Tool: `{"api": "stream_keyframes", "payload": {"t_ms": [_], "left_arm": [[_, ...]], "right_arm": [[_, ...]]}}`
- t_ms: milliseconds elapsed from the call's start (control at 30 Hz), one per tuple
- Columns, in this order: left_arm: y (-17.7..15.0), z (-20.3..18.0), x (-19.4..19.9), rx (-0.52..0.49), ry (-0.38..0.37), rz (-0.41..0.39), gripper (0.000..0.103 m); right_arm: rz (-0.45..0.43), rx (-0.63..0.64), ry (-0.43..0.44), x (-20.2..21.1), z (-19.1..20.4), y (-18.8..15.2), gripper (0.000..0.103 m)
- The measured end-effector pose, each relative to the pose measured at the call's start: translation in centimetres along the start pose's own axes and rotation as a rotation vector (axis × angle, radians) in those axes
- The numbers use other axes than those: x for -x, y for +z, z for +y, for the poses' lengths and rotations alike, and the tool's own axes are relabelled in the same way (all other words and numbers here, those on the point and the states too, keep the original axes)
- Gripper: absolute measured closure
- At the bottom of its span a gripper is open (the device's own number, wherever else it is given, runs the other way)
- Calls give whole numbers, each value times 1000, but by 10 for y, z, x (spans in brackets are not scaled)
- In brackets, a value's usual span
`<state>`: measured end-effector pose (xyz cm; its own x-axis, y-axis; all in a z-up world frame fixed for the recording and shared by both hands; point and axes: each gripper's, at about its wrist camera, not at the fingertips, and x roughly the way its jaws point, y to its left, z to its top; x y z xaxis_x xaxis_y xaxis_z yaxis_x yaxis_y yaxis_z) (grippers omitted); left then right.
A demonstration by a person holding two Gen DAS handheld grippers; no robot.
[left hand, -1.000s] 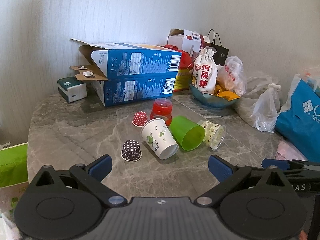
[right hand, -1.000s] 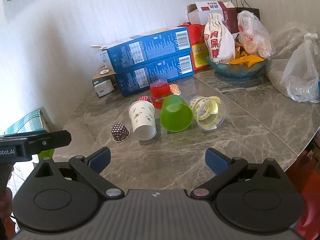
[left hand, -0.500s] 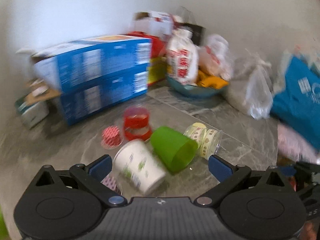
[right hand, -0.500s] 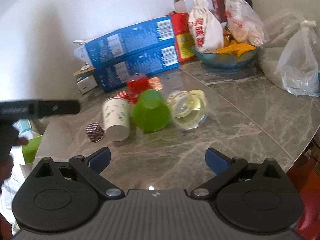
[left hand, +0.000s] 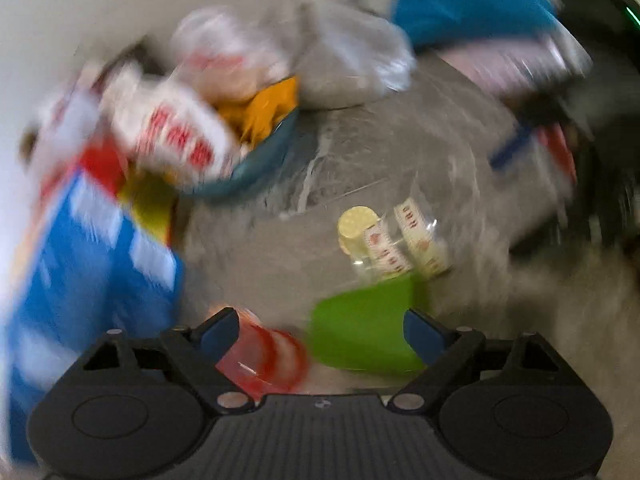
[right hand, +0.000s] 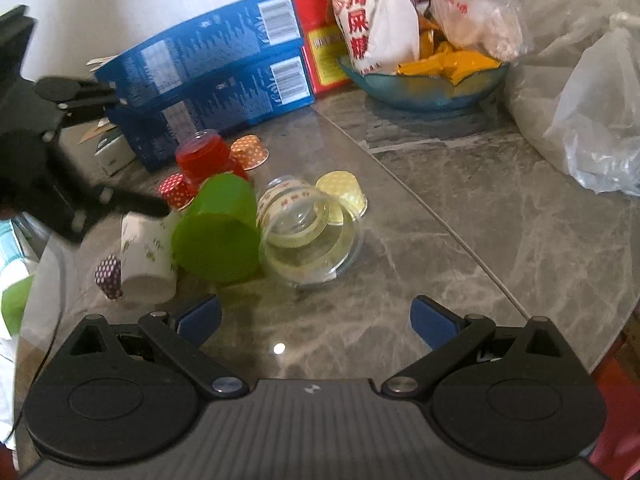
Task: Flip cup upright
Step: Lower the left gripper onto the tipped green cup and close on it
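Four cups sit grouped on the grey marbled surface [right hand: 460, 216]: a green cup [right hand: 218, 232], a white paper cup [right hand: 146, 256], a clear cup [right hand: 308, 228] and a red cup [right hand: 202, 156]. Around them stand four small dotted cupcake liners, mouth down: red [right hand: 175, 190], orange [right hand: 249, 151], yellow [right hand: 343, 192] and dark [right hand: 108, 276].

The green cup lies on its side between the paper cup and the clear cup, touching both, with its mouth toward the right wrist camera. It is plain, glossy plastic with no print. The paper cup carries green leaf marks; the clear cup has printed bands whose text is too small to read.

Two blue boxes [right hand: 216, 68] with barcodes are stacked behind. A white sack [right hand: 372, 28] in a blue bowl [right hand: 424, 88] bears red Chinese characters.

The left hand-held gripper [left hand: 320, 330] is spread wide, close over the green cup [left hand: 364, 328] in a blurred view. The right hand-held gripper [right hand: 316, 318] is wide apart, holding nothing.
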<state>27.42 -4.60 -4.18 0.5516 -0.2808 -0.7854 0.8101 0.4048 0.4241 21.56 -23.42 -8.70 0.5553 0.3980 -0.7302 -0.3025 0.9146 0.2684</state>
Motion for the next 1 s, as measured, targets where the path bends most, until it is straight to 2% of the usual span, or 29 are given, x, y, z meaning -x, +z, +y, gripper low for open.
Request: {"api": "stream_keyframes", "payload": {"t_ms": [67,167,267,433,567,700,833,1000], "left_arm": [[8,4,-5,-127,-34,27,11],[23,11,-17,-282,-153,90,11],[32,13,-30,-409,-247,132,11],[32,-4,-54,-617,-361,208,13],[27,-19,-70,-729,-431,248,18],[20,-26,-81,-779,-433,264,25],[20,-20,-83,-722,-438,267,27],[17,-19,-89,-693,-409,256,33]], "right_arm": [[39,-38,6,-4,-1,9,1],[91,-96,19,-1,-1,17,1],[116,-142,12,9,-3,20,1],[159,-225,-11,20,-12,18,1],[197,-286,-33,21,-21,6,1],[255,-299,-29,13,-17,-7,1],[265,-300,-4,13,-11,-11,1],[264,-319,-7,10,-13,-12,1]]}}
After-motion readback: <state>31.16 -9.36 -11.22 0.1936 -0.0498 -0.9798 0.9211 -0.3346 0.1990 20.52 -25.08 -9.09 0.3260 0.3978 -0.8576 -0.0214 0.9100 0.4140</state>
